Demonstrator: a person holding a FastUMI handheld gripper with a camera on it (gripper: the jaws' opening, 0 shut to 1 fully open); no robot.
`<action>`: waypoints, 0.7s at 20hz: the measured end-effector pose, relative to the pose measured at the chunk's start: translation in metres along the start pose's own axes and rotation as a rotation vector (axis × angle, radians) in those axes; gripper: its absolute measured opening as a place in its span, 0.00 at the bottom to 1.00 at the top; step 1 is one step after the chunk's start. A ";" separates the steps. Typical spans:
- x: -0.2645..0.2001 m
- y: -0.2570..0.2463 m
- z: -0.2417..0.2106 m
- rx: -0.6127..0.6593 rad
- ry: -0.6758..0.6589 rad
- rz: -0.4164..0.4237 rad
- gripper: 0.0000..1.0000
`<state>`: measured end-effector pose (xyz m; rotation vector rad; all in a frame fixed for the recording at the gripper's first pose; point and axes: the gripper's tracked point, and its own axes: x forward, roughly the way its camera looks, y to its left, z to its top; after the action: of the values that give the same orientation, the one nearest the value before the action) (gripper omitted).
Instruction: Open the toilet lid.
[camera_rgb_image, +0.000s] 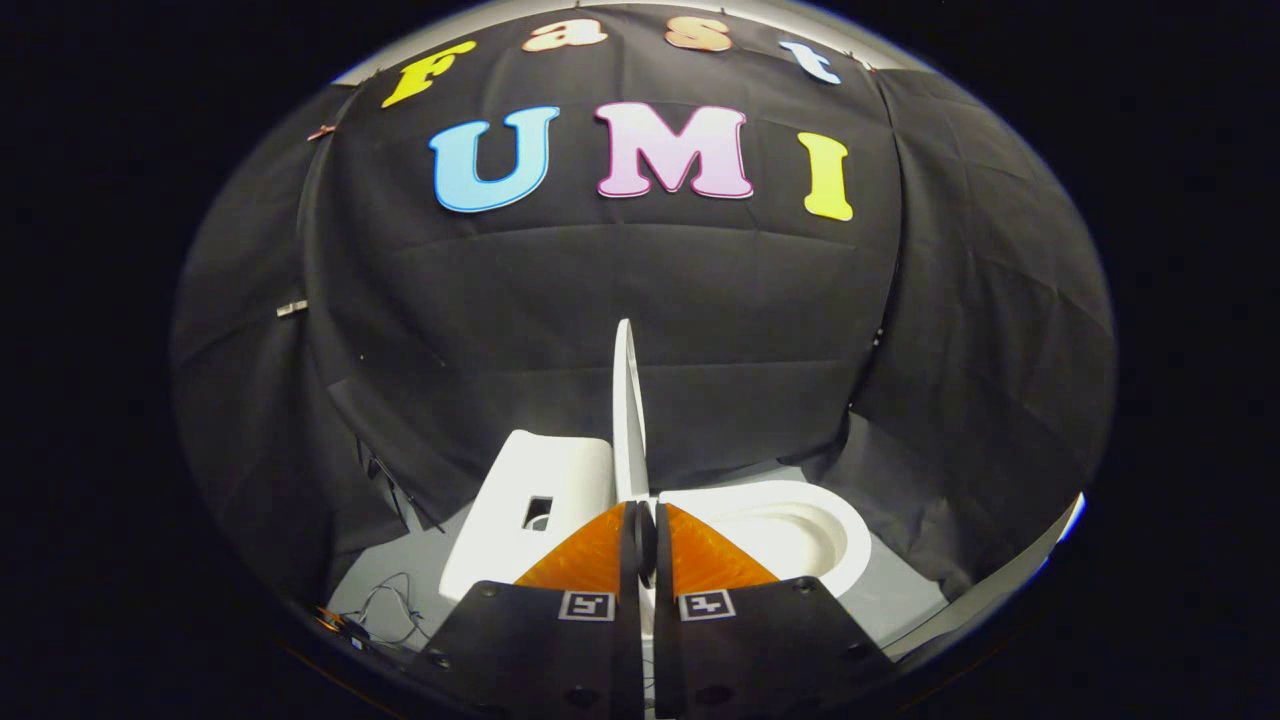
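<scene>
A white toilet stands on the grey floor ahead of me, seen from the side. Its tank (520, 490) is left of the fingers and its open bowl (800, 530) is to their right. The white toilet lid (628, 400) stands upright and edge-on, rising straight up from between my fingers. My gripper (645, 512) is shut on the lid's lower edge, one finger on each face. A thin white strip of the lid shows in the narrow gap between the fingers. The hinge is hidden behind the fingers.
Black cloth walls close in the booth behind and on both sides of the toilet. Loose cables (390, 610) lie on the grey floor (890, 600) to the left of the tank. A small rectangular opening (537, 513) marks the tank's side.
</scene>
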<state>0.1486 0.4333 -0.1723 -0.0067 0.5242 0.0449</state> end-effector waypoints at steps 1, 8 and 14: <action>-0.001 0.010 -0.003 -0.020 -0.009 0.001 0.09; -0.003 0.060 -0.011 -0.110 -0.051 0.009 0.09; -0.002 0.079 -0.016 -0.170 -0.057 0.004 0.09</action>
<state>0.1351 0.5122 -0.1843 -0.1699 0.4623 0.0931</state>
